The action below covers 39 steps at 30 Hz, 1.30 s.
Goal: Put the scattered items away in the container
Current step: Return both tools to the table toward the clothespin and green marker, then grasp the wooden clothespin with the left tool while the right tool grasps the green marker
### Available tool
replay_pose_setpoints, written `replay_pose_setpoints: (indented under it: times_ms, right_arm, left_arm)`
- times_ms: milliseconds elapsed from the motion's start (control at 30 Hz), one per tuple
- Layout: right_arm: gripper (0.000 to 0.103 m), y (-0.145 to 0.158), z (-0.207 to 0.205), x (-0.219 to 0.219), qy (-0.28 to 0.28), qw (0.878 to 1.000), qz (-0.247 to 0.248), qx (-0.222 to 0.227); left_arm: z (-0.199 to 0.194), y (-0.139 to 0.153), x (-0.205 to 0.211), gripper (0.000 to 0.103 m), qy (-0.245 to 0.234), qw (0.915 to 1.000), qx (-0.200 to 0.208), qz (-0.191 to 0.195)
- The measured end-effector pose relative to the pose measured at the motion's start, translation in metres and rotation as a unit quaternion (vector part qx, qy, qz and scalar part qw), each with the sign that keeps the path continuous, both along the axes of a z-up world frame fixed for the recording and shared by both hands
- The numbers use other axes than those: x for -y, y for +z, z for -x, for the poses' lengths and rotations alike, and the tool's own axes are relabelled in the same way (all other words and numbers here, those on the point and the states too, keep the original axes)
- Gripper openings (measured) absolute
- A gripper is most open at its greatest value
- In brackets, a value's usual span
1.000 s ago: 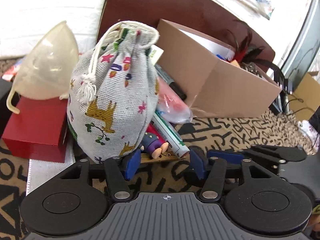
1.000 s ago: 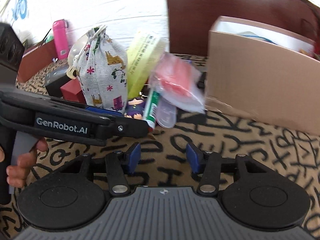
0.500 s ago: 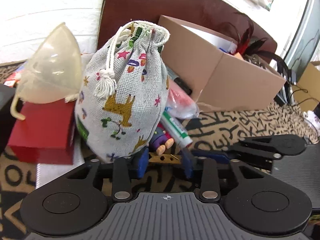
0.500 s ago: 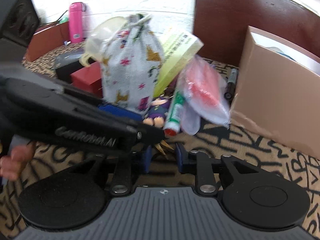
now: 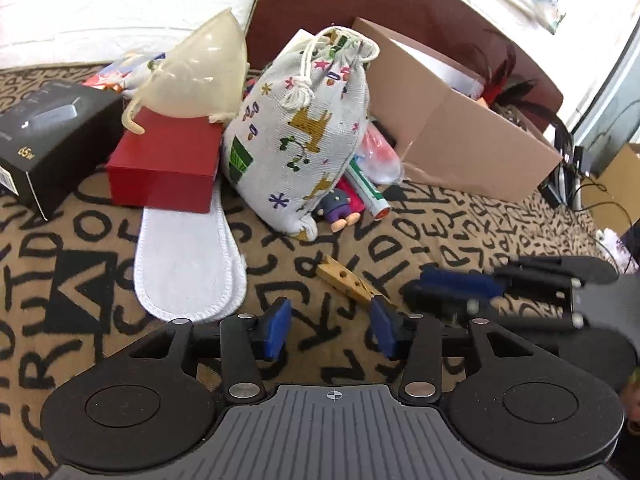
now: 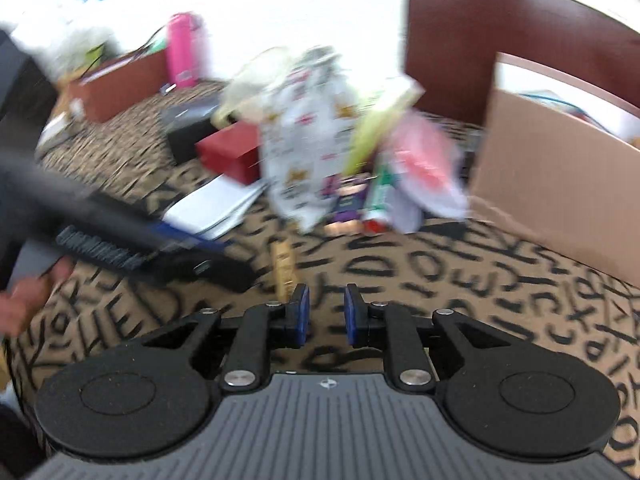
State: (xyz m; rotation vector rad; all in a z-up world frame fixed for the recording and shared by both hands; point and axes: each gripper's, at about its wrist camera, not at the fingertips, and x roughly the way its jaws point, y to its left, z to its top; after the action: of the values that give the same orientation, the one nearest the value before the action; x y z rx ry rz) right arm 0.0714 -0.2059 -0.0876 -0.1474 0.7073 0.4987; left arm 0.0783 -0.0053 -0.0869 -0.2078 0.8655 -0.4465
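Beside wooden clothespin [image 5: 347,280], left gripper [image 5: 330,327] fingers parted.

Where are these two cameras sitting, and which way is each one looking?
Left wrist: sits on the left gripper, looking forward over its open blue fingers at a wooden clothespin, a printed cloth bag and a cardboard box; the right gripper shows at right.
Right wrist: sits on the right gripper, looking, blurred, at the same pile; the left gripper and a hand show at left.
Shared: clothespin, bag, red box, cardboard box, patterned cloth.
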Motion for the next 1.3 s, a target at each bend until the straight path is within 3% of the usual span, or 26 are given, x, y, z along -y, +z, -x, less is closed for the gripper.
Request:
replay_pose_setpoints:
  times_ms: [200, 300, 367, 467, 533, 567, 700, 867, 1033, 1100, 1267, 1300]
  right_arm:
    - [0.02, 0.002, -0.011, 0.01, -0.048, 0.999, 0.002, 0.007]
    - [0.02, -0.002, -0.019, 0.014, -0.074, 0.997, -0.001, 0.005]
    - [0.02, -0.002, -0.025, 0.014, -0.078, 0.997, -0.014, 0.001]
    - [0.02, -0.001, -0.033, 0.008, -0.073, 0.997, -0.013, 0.009]
    - [0.02, -0.001, -0.038, 0.002, -0.067, 0.998, -0.012, 0.012]
    - [0.02, 0.0, -0.041, -0.001, -0.065, 0.998, -0.015, 0.014]
    - [0.02, -0.001, -0.053, -0.01, -0.06, 0.998, -0.018, 0.017]
    - [0.02, -0.007, -0.061, -0.014, -0.064, 0.998, -0.013, 0.01]
    - [0.019, -0.002, -0.054, -0.007, -0.064, 0.998, -0.014, 0.001]
    - [0.018, 0.001, -0.045, -0.002, -0.063, 0.998, -0.014, 0.0]
    - [0.018, 0.002, -0.011, 0.009, -0.05, 0.999, 0.002, -0.018]
    - [0.018, 0.001, -0.003, 0.01, -0.047, 0.999, 0.008, -0.024]
  left_arm:
    - [-0.01, 0.0, 0.024, 0.072, 0.004, 0.9998, -0.005, 0.016]
    - [-0.018, -0.005, 0.027, 0.076, 0.028, 0.9996, -0.003, 0.005]
    - [-0.02, -0.008, 0.028, 0.074, 0.03, 0.9995, 0.003, -0.005]
    - [-0.018, -0.008, 0.031, 0.062, 0.023, 0.9988, 0.016, -0.041]
    - [-0.019, -0.007, 0.028, 0.05, 0.023, 0.9985, 0.016, -0.047]
    - [-0.02, -0.007, 0.024, 0.049, 0.026, 0.9985, 0.014, -0.047]
    - [-0.021, -0.005, 0.014, 0.055, 0.041, 0.9971, 0.012, -0.062]
    - [-0.016, -0.001, 0.015, 0.059, 0.022, 0.9978, 0.006, -0.062]
    - [-0.012, -0.002, 0.017, 0.027, 0.009, 0.9972, 0.012, -0.073]
    - [-0.01, -0.001, 0.014, 0.024, 0.005, 0.9979, 0.008, -0.064]
    - [0.001, 0.001, 0.011, 0.025, -0.006, 0.998, 0.006, -0.063]
    - [0.004, 0.002, 0.01, 0.044, -0.011, 0.9979, 0.004, -0.064]
